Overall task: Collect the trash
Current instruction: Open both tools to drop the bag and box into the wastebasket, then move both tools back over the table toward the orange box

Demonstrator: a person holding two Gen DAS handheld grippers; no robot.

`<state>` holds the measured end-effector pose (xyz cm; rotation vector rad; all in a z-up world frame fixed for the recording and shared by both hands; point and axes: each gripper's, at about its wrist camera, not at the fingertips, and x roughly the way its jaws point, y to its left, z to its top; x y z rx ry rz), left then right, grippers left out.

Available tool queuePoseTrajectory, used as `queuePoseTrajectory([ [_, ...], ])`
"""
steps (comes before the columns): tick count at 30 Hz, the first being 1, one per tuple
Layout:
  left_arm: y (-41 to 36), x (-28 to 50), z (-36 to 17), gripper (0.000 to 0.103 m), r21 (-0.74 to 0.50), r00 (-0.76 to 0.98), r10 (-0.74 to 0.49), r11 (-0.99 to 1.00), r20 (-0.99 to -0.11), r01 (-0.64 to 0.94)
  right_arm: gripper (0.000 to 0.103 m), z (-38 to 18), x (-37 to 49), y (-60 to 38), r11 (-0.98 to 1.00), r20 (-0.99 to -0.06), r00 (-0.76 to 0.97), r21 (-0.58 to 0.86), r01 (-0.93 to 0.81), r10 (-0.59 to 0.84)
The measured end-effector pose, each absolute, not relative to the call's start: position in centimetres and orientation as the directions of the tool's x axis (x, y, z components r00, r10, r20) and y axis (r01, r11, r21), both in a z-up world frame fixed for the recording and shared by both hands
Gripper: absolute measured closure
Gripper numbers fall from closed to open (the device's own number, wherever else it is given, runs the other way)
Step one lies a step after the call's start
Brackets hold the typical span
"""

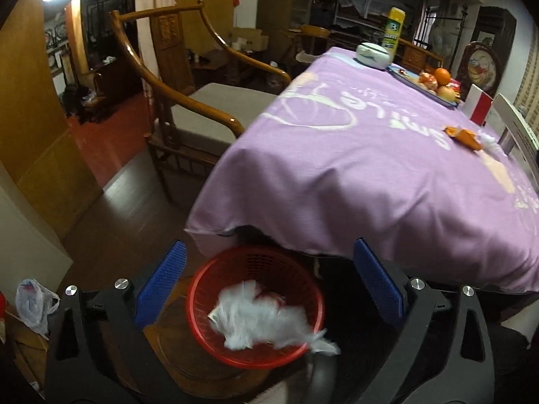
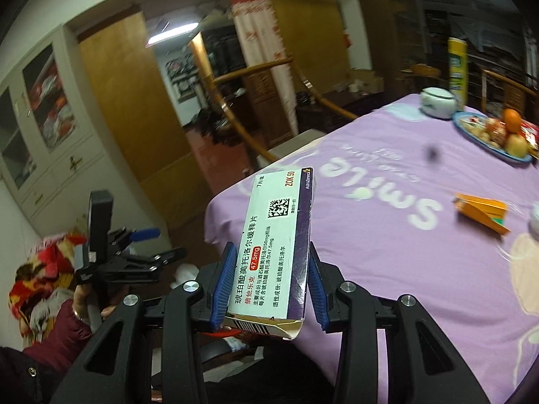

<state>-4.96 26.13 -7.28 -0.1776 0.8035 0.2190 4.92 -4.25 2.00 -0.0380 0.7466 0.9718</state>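
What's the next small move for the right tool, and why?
Probably carry the medicine box over to the red basket and release it there. The right tool is clamped on the box over the table edge, and the left tool is open above the basket, with white tissue dropping in.

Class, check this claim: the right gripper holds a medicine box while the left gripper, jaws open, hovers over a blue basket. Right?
Not quite: the basket is red, as the left wrist view shows. The rest stands: the right gripper holds the medicine box, and the left gripper is open.
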Motion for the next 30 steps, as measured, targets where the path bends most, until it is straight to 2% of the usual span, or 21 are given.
queuePoseTrajectory([
  [5,29.1,-5.6,-8.4,0.007,-0.113,0.675,0.152,0.936,-0.722,-0.332,0.063,1.4,2.8,0.6,0.517,-0.634,0.257,0.266,-0.814,0.729],
  [14,34.2,-8.0,-9.8,0.007,-0.110,0.654,0.270,0.871,-0.707,-0.478,0.063,-1.0,-0.2,10.0,0.385,-0.726,0.101,0.237,-0.892,0.680],
  [17,35.4,-8.5,-10.5,0.007,-0.113,0.636,0.293,0.848,-0.714,-0.517,0.059,-1.8,-0.6,12.7,0.360,-0.748,0.076,0.225,-0.905,0.660],
  [19,36.1,-8.8,-10.9,0.007,-0.105,0.621,0.310,0.836,-0.720,-0.539,0.037,-2.4,-0.6,14.0,0.357,-0.762,0.087,0.196,-0.913,0.642],
  [30,35.3,-9.0,-10.5,0.007,-0.075,0.626,0.334,0.843,-0.705,-0.533,0.037,-2.3,0.7,11.8,0.433,-0.754,0.161,0.177,-0.884,0.637],
])
